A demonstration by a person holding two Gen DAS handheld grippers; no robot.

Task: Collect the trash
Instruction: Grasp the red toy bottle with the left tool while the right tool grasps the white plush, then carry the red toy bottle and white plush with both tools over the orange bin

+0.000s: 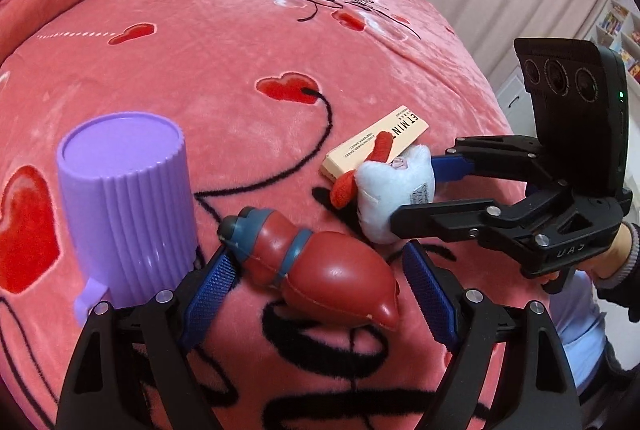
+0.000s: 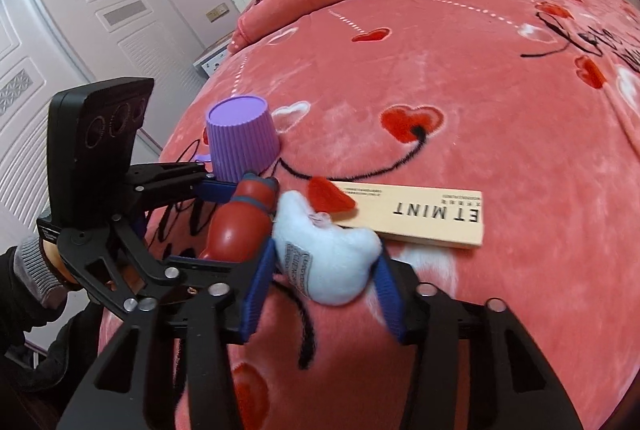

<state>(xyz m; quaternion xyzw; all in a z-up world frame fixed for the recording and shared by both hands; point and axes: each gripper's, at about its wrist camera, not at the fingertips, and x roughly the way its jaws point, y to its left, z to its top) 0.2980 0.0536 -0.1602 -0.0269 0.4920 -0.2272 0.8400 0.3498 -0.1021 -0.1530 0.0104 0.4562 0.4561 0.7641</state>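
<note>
Collecting is only beginning: the right gripper (image 2: 324, 262) is pinching the white plush toy (image 2: 332, 262) at six o'clock, the left gripper (image 1: 320, 282) is straddling wide the red rubber toy (image 1: 320, 270), while the mint box (image 2: 420, 213) and purple cup (image 1: 128, 205) are lying untouched on the bed (image 1: 200, 49).

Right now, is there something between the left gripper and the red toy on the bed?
Nothing visible. The left gripper is open and its blue pads already stand on either side of the red toy. The purple cup stands off to one side, and the white plush is in the right gripper.
</note>
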